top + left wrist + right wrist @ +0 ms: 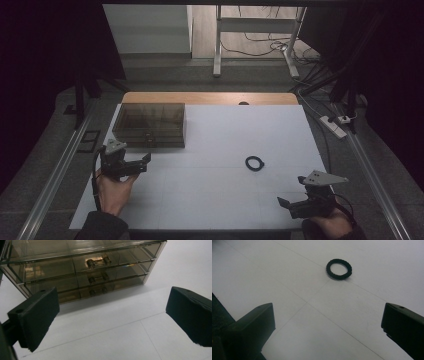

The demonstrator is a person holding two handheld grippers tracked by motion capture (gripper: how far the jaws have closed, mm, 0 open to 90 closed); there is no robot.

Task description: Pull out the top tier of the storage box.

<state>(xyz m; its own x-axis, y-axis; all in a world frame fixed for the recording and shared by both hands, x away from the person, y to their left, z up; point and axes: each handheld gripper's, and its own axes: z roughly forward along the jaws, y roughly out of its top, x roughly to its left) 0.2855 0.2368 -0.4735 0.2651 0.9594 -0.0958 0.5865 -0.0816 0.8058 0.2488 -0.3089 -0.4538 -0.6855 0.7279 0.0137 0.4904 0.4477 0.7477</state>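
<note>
From the high view, a small black ring point(255, 163) lies flat on the white table point(220, 200), right of centre, and a smoky translucent drawer cabinet point(149, 125) stands at the far left, its long side running across the table. The left gripper point(142, 161) hovers just in front of the cabinet, the right gripper point(284, 202) near the front right edge, well apart from the ring. In the left gripper view, the jaws stand wide apart and empty, facing the cabinet's point(82, 267) three stacked drawers with their small handles. In the right gripper view, the jaws are spread wide, holding nothing; the ribbed ring point(339, 268) lies ahead between them.
</note>
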